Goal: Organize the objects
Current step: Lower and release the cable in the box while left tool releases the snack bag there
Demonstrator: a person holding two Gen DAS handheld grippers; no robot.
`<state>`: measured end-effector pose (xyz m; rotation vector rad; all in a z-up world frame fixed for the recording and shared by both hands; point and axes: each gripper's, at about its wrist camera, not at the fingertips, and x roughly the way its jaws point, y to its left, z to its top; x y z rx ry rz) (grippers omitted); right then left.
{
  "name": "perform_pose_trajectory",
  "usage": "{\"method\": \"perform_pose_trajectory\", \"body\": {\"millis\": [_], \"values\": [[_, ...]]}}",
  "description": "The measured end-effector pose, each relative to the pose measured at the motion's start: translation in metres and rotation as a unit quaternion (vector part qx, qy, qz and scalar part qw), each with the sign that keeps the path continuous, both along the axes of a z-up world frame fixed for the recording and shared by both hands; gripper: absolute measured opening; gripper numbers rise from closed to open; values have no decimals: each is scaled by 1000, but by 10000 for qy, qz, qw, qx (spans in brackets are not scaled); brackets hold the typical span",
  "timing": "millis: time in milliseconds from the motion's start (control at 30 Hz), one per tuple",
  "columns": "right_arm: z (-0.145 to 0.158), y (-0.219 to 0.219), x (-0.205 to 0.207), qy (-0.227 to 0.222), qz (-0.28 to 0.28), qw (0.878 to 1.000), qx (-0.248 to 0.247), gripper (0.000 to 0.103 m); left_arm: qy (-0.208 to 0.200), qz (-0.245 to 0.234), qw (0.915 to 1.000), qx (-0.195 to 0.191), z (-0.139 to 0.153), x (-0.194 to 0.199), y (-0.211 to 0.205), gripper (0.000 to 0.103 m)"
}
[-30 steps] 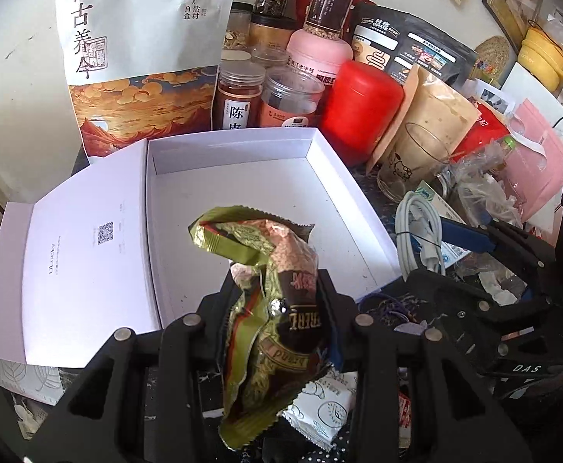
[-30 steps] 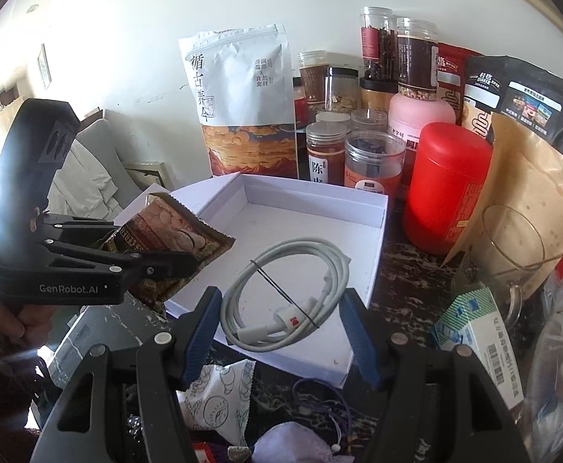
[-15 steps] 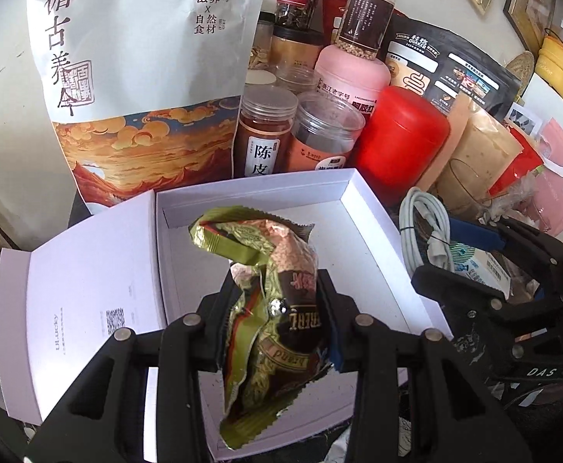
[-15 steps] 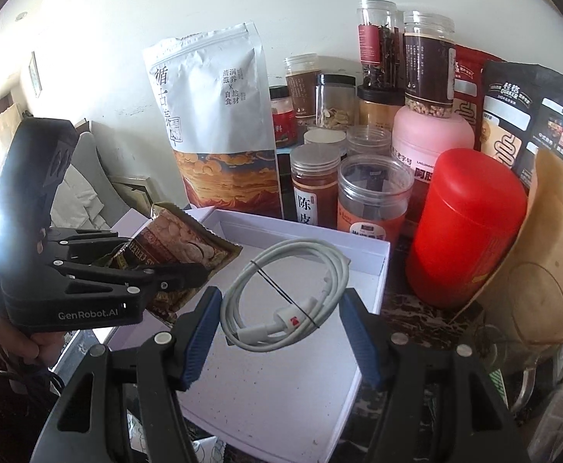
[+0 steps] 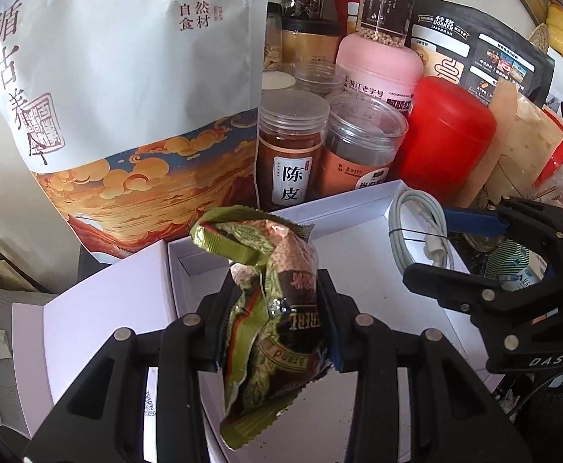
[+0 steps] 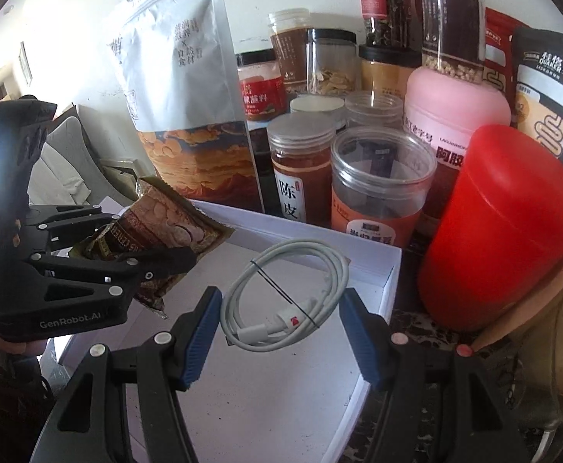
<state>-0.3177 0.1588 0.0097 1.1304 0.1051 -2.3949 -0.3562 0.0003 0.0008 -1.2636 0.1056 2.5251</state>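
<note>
1. Over the open white box [image 6: 374, 270], near its left side: 1 crumpled green-and-brown snack packet [image 5: 270, 301], clamped between the pads of the left gripper [image 5: 273, 324] and hanging above the box floor.
2. Right of it, also above the box: 1 coiled white cable [image 6: 293, 293], tied with a black band, pinched between the blue pads of the right gripper [image 6: 281, 320].
3. Far side of the box: 2 clear-lidded jars [image 6: 301, 169], touching each other.
4. Far left: 1 tall white pouch [image 5: 127, 88], upright.
5. Far right: 1 red canister [image 6: 501, 227], just beside the box corner.
</note>
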Motion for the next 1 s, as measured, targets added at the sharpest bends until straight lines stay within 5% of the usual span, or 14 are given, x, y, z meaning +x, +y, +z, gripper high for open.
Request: {"method": "perform_pose_trajectory", "body": {"millis": [600, 1000], "values": [[-32, -9, -4, -494, -243, 9976, 413, 70, -480, 91, 9986, -198, -33, -6, 10, 40], [-5, -4, 18, -186, -335, 9965, 743, 70, -256, 93, 9989, -389, -18, 10, 9, 42]]}}
